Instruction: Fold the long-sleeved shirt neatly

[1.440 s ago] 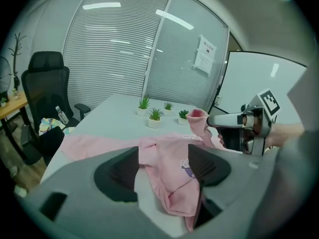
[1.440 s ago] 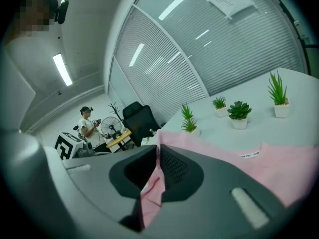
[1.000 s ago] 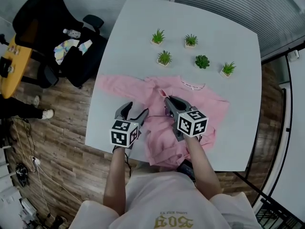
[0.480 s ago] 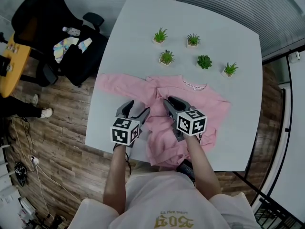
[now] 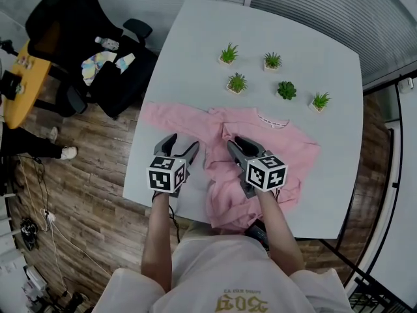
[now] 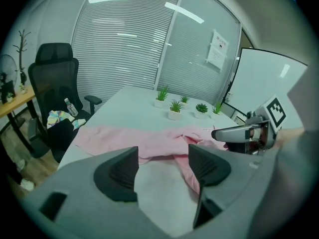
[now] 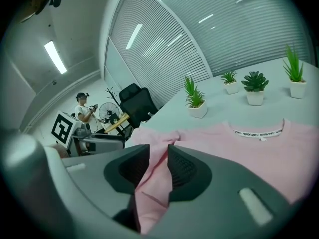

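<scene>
The pink long-sleeved shirt [image 5: 277, 142] lies flat on the white table [image 5: 306, 57], collar away from me. Its left sleeve [image 5: 168, 118] stretches out to the table's left edge. The other sleeve is folded over the body [image 5: 225, 188]. My right gripper [image 5: 238, 143] rests on the shirt's left half. Its jaws have just been opening and stand a little apart, with a ridge of pink cloth [image 7: 154, 176] between them. My left gripper [image 5: 182, 145] hovers open over bare table beside the shirt, below the outstretched sleeve, with nothing between its jaws [image 6: 162, 166].
Several small potted plants [image 5: 236, 83] stand on the far half of the table. A black office chair [image 5: 85, 64] with a bottle and cloths sits off the table's left side, beside a yellow desk [image 5: 19, 83]. A person [image 7: 84, 106] stands far off.
The right gripper's jaws have spread apart around the cloth ridge. The left gripper has shifted slightly leftward, away from the shirt's body. The shirt lies as before.
</scene>
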`<move>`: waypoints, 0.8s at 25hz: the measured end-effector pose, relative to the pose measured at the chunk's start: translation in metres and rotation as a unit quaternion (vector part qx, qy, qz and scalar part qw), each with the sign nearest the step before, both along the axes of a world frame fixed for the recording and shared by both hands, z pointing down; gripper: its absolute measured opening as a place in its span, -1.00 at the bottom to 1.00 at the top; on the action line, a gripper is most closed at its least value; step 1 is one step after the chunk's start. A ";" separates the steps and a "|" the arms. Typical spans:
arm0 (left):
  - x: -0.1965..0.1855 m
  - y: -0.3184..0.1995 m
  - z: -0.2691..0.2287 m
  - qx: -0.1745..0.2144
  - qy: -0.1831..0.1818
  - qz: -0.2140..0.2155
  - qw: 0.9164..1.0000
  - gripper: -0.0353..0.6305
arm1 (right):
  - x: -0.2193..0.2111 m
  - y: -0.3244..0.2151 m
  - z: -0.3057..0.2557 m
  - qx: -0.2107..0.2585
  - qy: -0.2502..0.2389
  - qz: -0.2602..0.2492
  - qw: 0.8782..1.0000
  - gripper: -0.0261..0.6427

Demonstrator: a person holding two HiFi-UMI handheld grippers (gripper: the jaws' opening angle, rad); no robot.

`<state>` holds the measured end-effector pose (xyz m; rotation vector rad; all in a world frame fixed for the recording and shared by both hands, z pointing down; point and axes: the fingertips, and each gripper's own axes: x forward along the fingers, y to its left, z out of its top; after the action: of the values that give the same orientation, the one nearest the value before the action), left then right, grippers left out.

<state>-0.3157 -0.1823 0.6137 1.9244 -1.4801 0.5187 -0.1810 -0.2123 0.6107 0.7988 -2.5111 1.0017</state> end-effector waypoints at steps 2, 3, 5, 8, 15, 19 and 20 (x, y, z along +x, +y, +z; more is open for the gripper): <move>-0.010 -0.002 0.000 -0.002 -0.005 -0.005 1.000 0.07 | -0.004 0.000 -0.003 0.001 -0.002 -0.001 1.000 -0.55; -0.015 -0.003 0.001 -0.003 -0.008 -0.007 1.000 0.07 | -0.006 0.001 -0.004 -0.001 -0.006 -0.001 1.000 -0.55; -0.027 -0.006 0.003 -0.003 -0.015 -0.015 1.000 0.07 | -0.012 0.001 -0.009 -0.006 -0.019 -0.001 1.000 -0.56; -0.045 -0.013 0.005 -0.002 -0.026 -0.023 0.999 0.07 | -0.020 -0.001 -0.015 -0.009 -0.033 0.005 0.999 -0.57; -0.100 -0.028 0.015 -0.019 -0.060 -0.050 0.997 0.04 | -0.034 0.000 -0.016 -0.010 -0.032 0.014 0.999 -0.61; -0.128 -0.036 0.028 -0.037 -0.076 -0.080 0.993 -0.01 | -0.038 -0.001 -0.014 -0.011 -0.027 0.022 0.999 -0.63; -0.133 -0.038 0.031 -0.041 -0.079 -0.084 0.993 -0.03 | -0.038 -0.001 -0.014 -0.012 -0.025 0.024 0.999 -0.63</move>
<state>-0.4483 -0.2200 0.6443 1.7112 -1.6764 0.6556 -0.2187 -0.2129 0.5969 0.8414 -2.5277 1.0776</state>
